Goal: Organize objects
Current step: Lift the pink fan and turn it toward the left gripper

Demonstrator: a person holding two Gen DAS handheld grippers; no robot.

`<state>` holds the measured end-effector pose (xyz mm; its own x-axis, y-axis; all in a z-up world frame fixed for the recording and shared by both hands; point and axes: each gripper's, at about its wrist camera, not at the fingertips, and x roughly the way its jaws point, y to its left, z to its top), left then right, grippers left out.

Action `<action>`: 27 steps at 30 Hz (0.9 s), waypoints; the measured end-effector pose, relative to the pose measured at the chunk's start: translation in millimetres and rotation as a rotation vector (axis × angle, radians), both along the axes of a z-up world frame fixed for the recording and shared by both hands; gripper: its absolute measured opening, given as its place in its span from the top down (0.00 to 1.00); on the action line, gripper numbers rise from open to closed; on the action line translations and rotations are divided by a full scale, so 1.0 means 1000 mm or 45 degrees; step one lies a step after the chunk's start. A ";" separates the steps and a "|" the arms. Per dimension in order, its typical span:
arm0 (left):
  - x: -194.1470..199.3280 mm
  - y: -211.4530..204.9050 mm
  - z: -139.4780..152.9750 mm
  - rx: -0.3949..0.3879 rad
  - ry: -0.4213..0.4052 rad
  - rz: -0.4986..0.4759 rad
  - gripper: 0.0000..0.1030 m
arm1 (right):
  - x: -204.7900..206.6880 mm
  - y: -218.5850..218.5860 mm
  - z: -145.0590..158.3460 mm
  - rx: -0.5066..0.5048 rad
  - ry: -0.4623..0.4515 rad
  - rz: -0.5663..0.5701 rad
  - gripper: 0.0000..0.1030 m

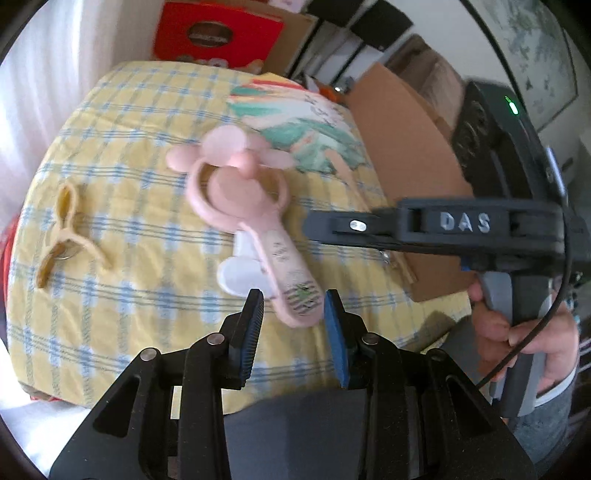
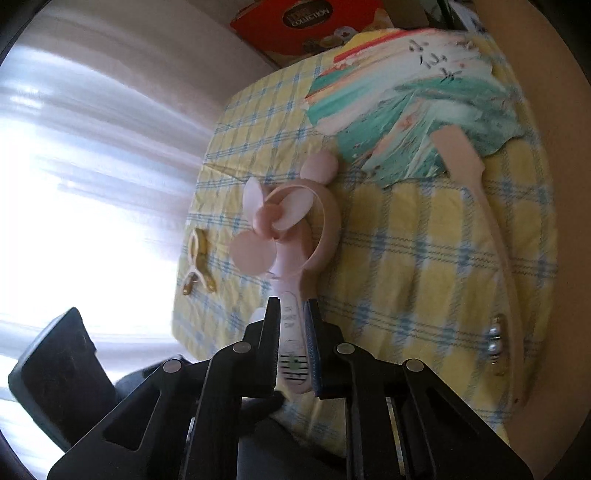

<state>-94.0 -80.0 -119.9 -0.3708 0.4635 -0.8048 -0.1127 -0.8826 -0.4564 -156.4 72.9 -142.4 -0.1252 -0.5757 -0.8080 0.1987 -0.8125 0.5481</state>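
A pink hand-held fan (image 1: pixel 243 206) with mouse ears lies over the yellow checked cloth (image 1: pixel 122 302). My left gripper (image 1: pixel 293 299) is open, its fingers on either side of the fan's handle end without touching it. My right gripper (image 2: pixel 291 314) is shut on the fan (image 2: pixel 288 236) by its handle. In the left wrist view the right gripper's body (image 1: pixel 461 225) reaches in from the right, its fingertips hidden. A yellow clothes peg (image 1: pixel 64 232) lies on the cloth at the left; it also shows in the right wrist view (image 2: pixel 197 262).
A painted paper hand fan (image 2: pixel 413 110) with a long pink handle (image 2: pixel 495 236) lies at the cloth's far right. A red box (image 1: pixel 218 33) and a cardboard box (image 1: pixel 406 155) stand beyond the cloth. A white curtain (image 2: pixel 92 147) hangs at the left.
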 end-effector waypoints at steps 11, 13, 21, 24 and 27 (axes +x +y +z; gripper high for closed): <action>-0.035 -0.024 -0.008 0.006 -0.006 0.162 0.66 | -0.018 0.015 -0.016 -0.040 0.046 -0.144 0.72; -0.044 -0.031 -0.013 0.027 -0.023 0.196 0.66 | -0.023 0.009 -0.021 -0.045 0.048 -0.165 0.72; -0.073 -0.036 -0.032 0.122 -0.091 0.219 0.59 | -0.033 0.001 -0.030 -0.095 0.038 -0.161 0.73; -0.077 -0.033 -0.034 0.122 -0.085 0.217 0.55 | -0.032 0.002 -0.031 -0.127 0.042 -0.150 0.73; -0.080 -0.032 -0.034 0.126 -0.076 0.202 0.52 | -0.033 0.003 -0.036 -0.181 0.027 -0.143 0.73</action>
<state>-173.8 -111.9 -154.1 -0.3983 0.4811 -0.7810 0.0542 -0.8376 -0.5436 -189.8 75.5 -178.0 -0.2114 -0.6654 -0.7159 0.1239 -0.7448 0.6557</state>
